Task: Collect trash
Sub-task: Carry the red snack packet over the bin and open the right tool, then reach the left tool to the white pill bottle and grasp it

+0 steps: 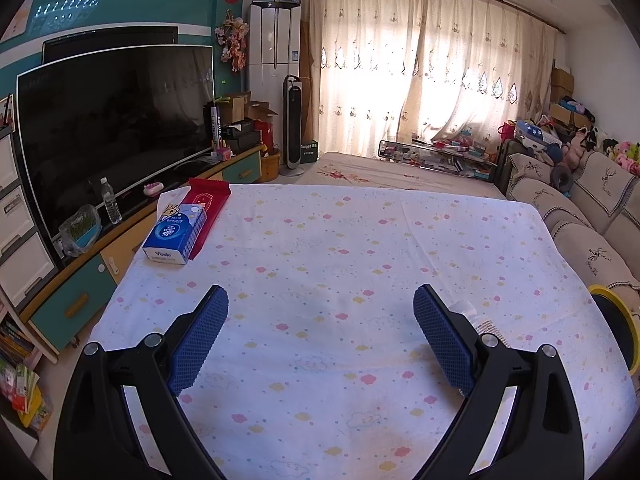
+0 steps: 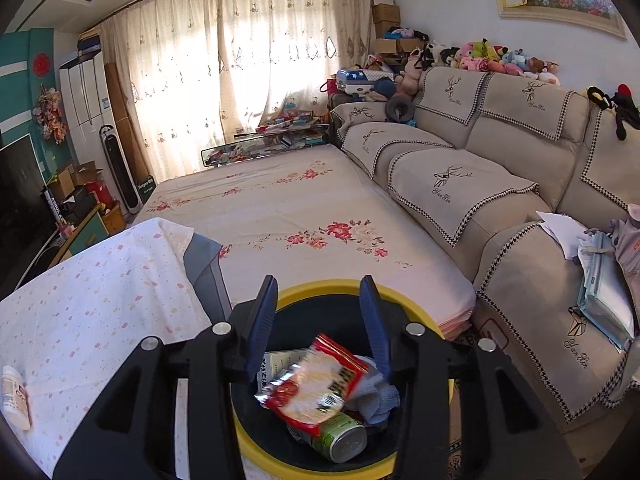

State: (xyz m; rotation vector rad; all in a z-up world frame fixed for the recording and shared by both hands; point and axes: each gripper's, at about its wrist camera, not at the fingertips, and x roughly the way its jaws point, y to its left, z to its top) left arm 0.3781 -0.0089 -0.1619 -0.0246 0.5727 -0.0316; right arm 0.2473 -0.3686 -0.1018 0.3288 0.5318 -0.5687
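My right gripper point(image 2: 319, 282) hangs over a yellow-rimmed bin point(image 2: 256, 446) with a black liner. Its jaws stand partly apart. A red and white snack wrapper point(image 2: 316, 384) shows blurred below them, and neither pad presses on it. Under the wrapper lie a green can point(image 2: 340, 436) and a crumpled grey-blue rag point(image 2: 376, 396). My left gripper point(image 1: 320, 294) is open wide above the cloud-patterned tablecloth point(image 1: 320, 240), with nothing between its fingers. A small white bottle point(image 1: 468, 312) lies on the cloth, half hidden behind the right finger. The same bottle point(image 2: 14, 396) shows at the table's near edge.
A blue tissue pack point(image 1: 176, 232) and a red packet point(image 1: 208, 204) lie at the table's far left corner. The bin point(image 1: 616, 320) stands off the table's right edge. Beyond it are a floral-covered bed point(image 2: 300, 208) and a beige sofa point(image 2: 480, 184). A TV point(image 1: 116, 132) is on the left.
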